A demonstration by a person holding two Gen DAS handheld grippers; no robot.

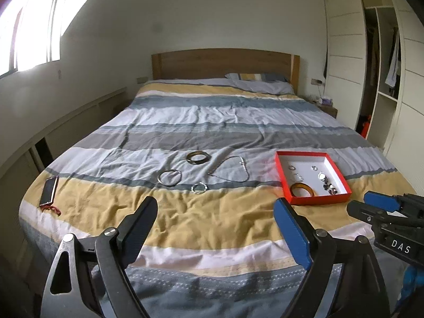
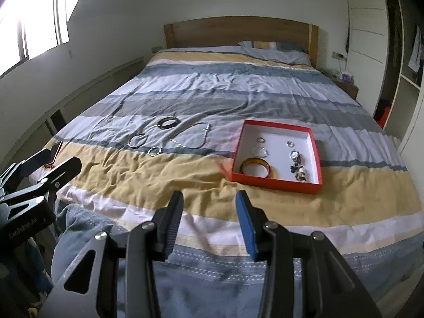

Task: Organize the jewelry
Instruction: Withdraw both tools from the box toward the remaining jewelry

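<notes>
A red box (image 1: 281, 175) (image 2: 238, 148) with a white inside lies on the striped bed. It holds an amber bangle (image 1: 302, 189) (image 2: 255, 167), small rings and dark earrings (image 2: 298, 171). Loose on the cover to its left lie a dark bangle (image 1: 197, 157) (image 2: 167, 122), a thin silver bangle (image 1: 169, 177) (image 2: 137, 140), a small silver ring (image 1: 199, 187) (image 2: 154, 151) and a chain necklace (image 1: 233, 169) (image 2: 194, 137). My left gripper (image 1: 216, 220) is open and empty over the bed's foot. My right gripper (image 2: 209, 212) is open and empty, near the box.
A phone (image 1: 49, 190) lies at the bed's left edge with a red cord beside it. A wooden headboard (image 1: 225, 62) and pillow stand at the far end. A white wardrobe (image 1: 344, 53) is on the right, a low shelf on the left.
</notes>
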